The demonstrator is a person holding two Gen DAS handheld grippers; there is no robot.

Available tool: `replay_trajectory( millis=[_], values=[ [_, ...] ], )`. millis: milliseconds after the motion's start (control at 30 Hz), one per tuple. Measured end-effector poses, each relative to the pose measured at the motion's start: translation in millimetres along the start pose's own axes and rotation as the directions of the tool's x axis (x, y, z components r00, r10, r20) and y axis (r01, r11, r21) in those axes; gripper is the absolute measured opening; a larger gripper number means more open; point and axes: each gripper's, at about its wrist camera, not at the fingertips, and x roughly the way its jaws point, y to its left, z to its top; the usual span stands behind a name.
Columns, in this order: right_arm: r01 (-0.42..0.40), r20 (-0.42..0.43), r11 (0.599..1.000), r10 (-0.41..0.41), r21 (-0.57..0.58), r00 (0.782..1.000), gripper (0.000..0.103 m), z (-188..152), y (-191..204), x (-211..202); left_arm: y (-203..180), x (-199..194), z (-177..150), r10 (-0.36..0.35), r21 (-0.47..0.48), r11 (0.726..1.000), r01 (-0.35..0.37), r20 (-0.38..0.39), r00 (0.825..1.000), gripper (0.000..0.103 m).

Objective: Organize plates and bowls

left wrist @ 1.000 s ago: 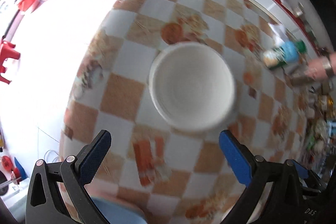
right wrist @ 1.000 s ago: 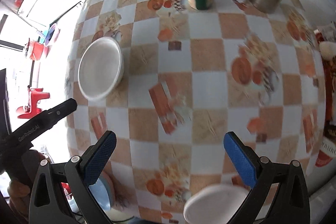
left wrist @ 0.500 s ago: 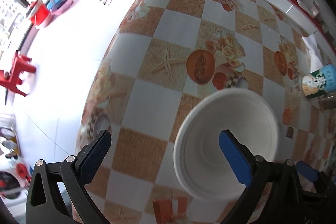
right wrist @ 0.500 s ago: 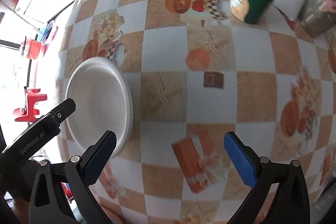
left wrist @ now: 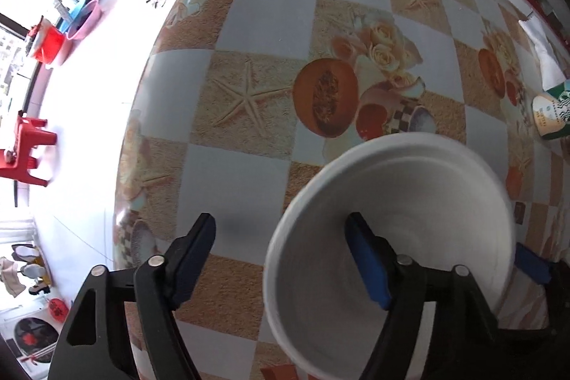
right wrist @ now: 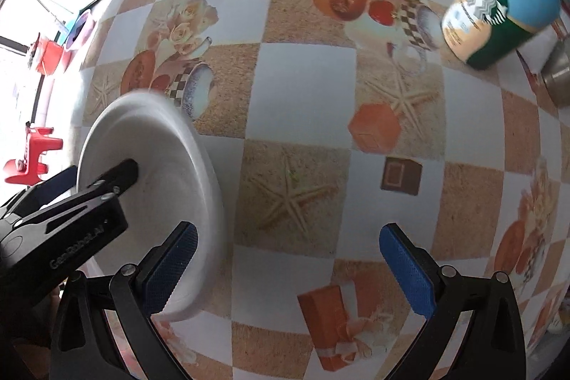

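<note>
Left wrist view: the white foam bowl (left wrist: 420, 202) on the checked tablecloth (left wrist: 270, 24) could be tipped or crushed if its left rim is pinched unevenly. The left gripper (left wrist: 281, 255) straddles that rim, jaws closing, not yet pressing.

Right wrist view: the right gripper (right wrist: 286, 253) is seen spread apart, empty, just right of the bowl.

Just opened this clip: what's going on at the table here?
A person holds a gripper in each hand over a checkered tablecloth. The left gripper straddles the rim of a white round bowl, one finger inside and one outside, its jaws closing. The right gripper hangs open beside the bowl over bare cloth, holding nothing.
</note>
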Motion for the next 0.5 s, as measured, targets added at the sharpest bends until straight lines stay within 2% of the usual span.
replay_trajectory(
  millis=[33,67,133,167,200,233,267,300,400,500],
  values=[
    [-0.013,0.0,1.0,0.013,0.001,1.0,0.088,0,2,0,-2,0,0,-0.008,0.01,1.0,0.008,0.0,1.0,0.069],
    [0.004,0.008,1.0,-0.004,-0.007,1.0,0.084,0,5,-1,-5,-2,1,-0.016,0.029,0.999,0.016,0.0,1.0,0.063],
    [0.007,0.029,0.999,-0.006,-0.032,1.0,0.058,0,11,-5,-12,-3,1,-0.018,0.066,0.998,0.018,0.002,1.0,0.055],
    [-0.018,0.03,0.999,0.019,-0.042,0.999,0.051,1,15,-6,-16,-4,1,-0.019,0.077,0.997,0.018,0.004,1.0,0.047],
    [-0.047,0.021,0.998,0.048,-0.044,0.999,0.038,1,17,-6,-19,-4,0,-0.023,0.088,0.996,0.022,0.006,1.0,0.043],
    [-0.072,0.009,0.996,0.073,-0.044,0.997,0.027,2,19,-5,-22,-4,0,-0.028,0.094,0.995,0.027,0.006,1.0,0.039],
    [-0.102,-0.003,0.994,0.102,-0.033,0.995,0.02,1,19,-4,-23,-4,-1,-0.032,0.091,0.995,0.032,0.002,0.999,0.039],
    [-0.128,-0.016,0.992,0.128,-0.016,0.992,0.016,1,17,-2,-24,-3,-2,-0.033,0.094,0.995,0.033,-0.003,0.999,0.039],
    [-0.128,-0.03,0.991,0.128,-0.021,0.991,0.015,-7,13,-2,-33,-4,-11,-0.034,0.117,0.993,0.034,-0.01,0.999,0.039],
    [-0.14,-0.063,0.99,0.138,-0.019,0.988,0.015,-26,6,1,-47,-9,-35,-0.027,0.154,0.988,0.028,-0.006,1.0,0.039]
  ],
)
